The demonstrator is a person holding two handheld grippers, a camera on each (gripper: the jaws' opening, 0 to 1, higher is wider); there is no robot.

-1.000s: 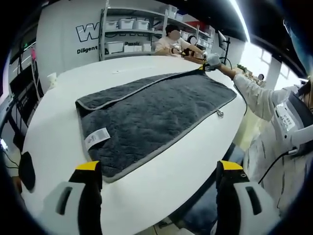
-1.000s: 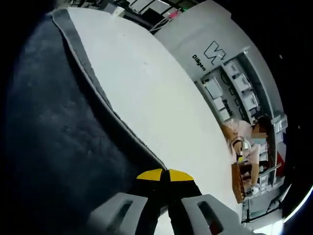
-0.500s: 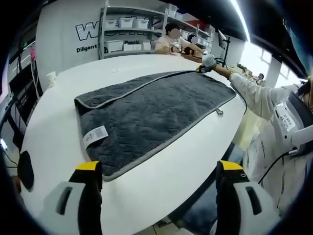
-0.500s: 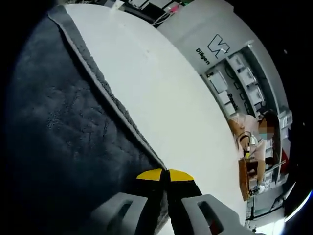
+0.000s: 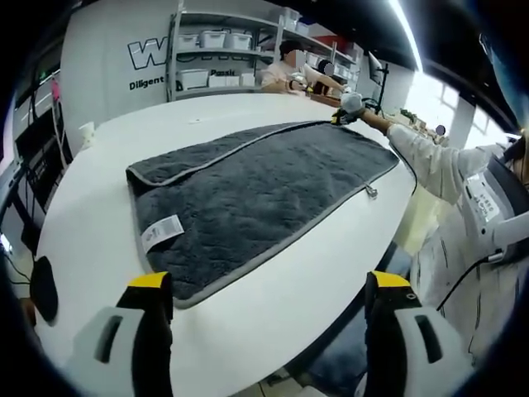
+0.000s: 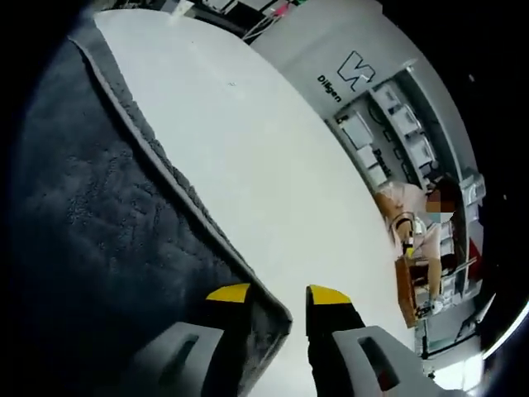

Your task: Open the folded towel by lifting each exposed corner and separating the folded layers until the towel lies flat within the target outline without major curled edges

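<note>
towel (image 5: 256, 194) spread on table (image 5: 91, 215), shelves (image 5: 219, 58) behind

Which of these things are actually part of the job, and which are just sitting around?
Part of the job:
towel
right tongs, open at its far corner
left tongs, open
white table

Just around:
shelves with bins
cup
seated person

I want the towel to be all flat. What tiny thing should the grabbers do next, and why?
Probably lift the right gripper straight off the far corner. Its jaws stand apart with the corner of the dark grey towel lying loose between them, and the towel looks spread flat on the white table. The left gripper hangs open short of the near edge, so no pull seems needed.
</note>
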